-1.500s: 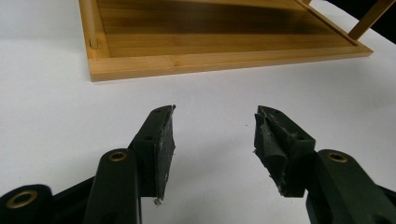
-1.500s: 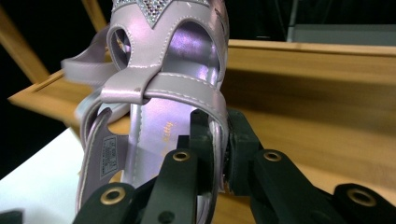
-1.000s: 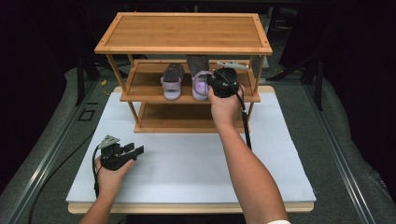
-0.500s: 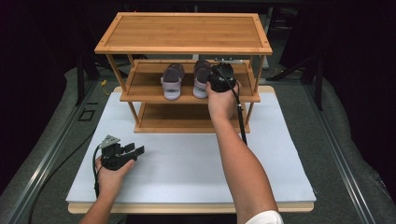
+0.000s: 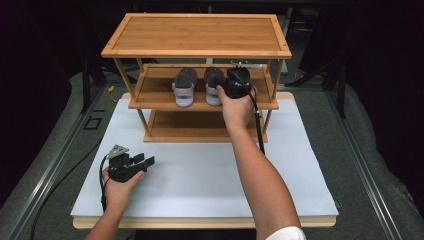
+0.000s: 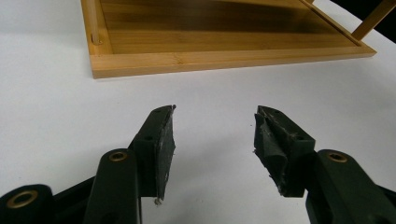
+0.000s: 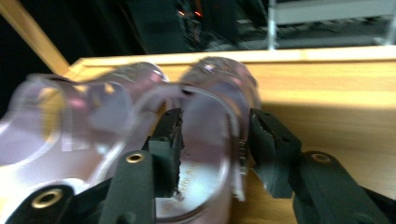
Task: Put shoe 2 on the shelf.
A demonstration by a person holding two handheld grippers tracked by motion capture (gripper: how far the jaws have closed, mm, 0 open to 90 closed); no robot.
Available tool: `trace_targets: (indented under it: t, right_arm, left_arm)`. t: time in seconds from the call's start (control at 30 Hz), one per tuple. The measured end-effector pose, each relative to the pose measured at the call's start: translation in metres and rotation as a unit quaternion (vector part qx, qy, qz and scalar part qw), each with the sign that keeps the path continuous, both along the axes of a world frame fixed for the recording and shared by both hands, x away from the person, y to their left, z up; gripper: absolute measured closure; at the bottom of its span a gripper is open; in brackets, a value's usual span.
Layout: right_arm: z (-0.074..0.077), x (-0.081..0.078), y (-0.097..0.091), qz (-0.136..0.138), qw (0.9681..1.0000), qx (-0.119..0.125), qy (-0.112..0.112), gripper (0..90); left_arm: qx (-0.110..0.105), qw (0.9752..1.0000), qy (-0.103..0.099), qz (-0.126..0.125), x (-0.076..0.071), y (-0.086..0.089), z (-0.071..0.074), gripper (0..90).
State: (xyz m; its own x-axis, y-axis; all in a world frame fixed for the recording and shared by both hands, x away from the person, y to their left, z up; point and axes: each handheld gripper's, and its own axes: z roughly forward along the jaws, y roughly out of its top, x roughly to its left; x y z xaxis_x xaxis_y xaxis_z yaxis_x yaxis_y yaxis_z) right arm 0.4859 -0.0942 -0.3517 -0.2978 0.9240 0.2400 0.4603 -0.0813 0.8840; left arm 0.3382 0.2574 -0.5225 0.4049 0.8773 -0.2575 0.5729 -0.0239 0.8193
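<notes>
Right sandal (image 5: 214, 86) shifted deeper onto the middle shelf (image 5: 155, 100), beside its mate (image 5: 184, 87) at 9 o'clock. Right gripper (image 7: 215, 140) straddles its heel, jaws apart. Left gripper (image 6: 215, 135) idle, jaws wide.

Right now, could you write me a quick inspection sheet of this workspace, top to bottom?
Surface: white tabletop, bare in front of the rack.
Job's things: bamboo shoe rack; two lilac sandals side by side on its middle shelf.
Clutter: nothing seen.
Grippers: left hand-held gripper open over the tabletop; right hand-held gripper astride one sandal's side, whether closed unclear.
Cables: one trails from each gripper.
Surroundings: dark; grey floor.
</notes>
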Motion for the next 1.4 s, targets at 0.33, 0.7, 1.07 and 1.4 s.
trace_targets:
  t: [0.33, 0.7, 1.07, 1.4]
  right_arm:
    - [0.004, -0.016, -0.005, 0.012, 0.9997, -0.005, -0.023, 51.8]
    - [0.008, -0.045, -0.011, 0.046, 0.9972, -0.021, -0.055, 52.1]
    - [0.003, -0.065, -0.028, 0.078, 0.9949, -0.034, -0.054, 52.3]
    - [-0.001, -0.064, -0.032, 0.08, 0.994, -0.043, -0.062, 51.4]
  left_arm:
    - [0.003, 1.0, -0.001, 0.002, 0.0, -0.002, 0.0, 47.8]
    - [-0.007, 0.9999, -0.012, 0.003, 0.001, -0.01, 0.007, 54.0]
    - [-0.023, 0.9985, -0.048, 0.012, 0.022, -0.02, 0.057, 52.8]
    - [-0.017, 0.9954, -0.094, -0.004, 0.055, -0.038, 0.114, 65.8]
